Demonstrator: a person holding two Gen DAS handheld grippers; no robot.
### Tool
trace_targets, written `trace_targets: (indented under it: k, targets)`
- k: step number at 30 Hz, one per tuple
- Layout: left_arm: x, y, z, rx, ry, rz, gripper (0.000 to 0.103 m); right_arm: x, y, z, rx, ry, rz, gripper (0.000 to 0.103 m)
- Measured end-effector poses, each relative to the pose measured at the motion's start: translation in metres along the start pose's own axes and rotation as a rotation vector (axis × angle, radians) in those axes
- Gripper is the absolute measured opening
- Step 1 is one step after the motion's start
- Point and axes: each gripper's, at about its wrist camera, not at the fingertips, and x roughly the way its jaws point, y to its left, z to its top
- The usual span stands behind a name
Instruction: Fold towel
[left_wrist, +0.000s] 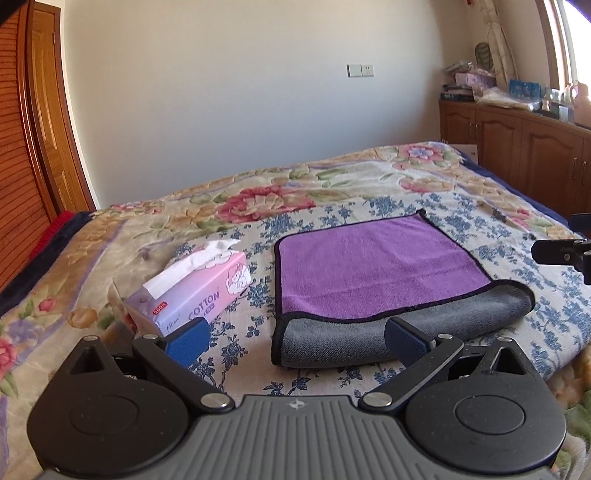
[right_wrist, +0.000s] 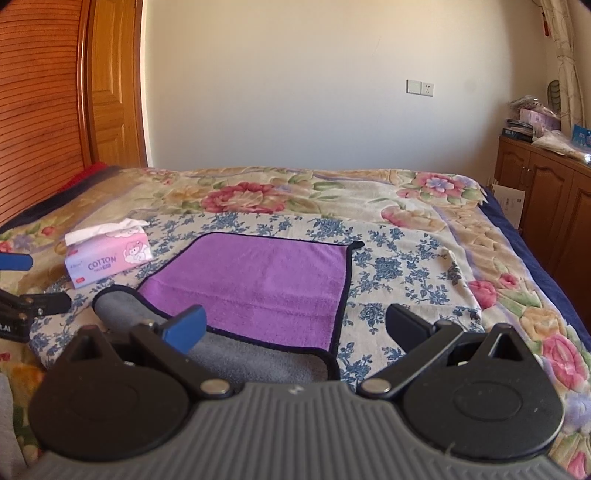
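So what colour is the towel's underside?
Grey, on the towel folded-over near edge; clearest in the left wrist view.

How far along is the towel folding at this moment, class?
Done: the towel on the floral bedspread looks folded once, its purple side lying over the grey side, with a rolled grey fold nearest the cameras. In hand: nothing; the left tool and right tool are both open, clear of the cloth. Left: probably a further fold and squaring the edges.

Pink tissue pack (left_wrist: 192, 291) on floral bedspread (left_wrist: 110, 240); wood cabinet (left_wrist: 517, 147) w/ clutter by wall.
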Motion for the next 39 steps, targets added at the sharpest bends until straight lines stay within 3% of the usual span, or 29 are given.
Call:
trace_targets:
  k: [26,28,39]
  targets:
    - [0.079,0.029,0.005,-0.089,0.093,-0.09,0.068,0.059,-0.01,-0.007,0.014,0.148,0.038,0.102]
    - [0.085,0.031,0.005,-0.091,0.106,-0.095,0.067,0.063,-0.011,-0.008,0.013,0.163,0.042,0.095]
    - [0.107,0.04,0.002,-0.13,0.162,-0.117,0.049,0.082,-0.019,-0.014,0.052,0.257,0.082,0.09]
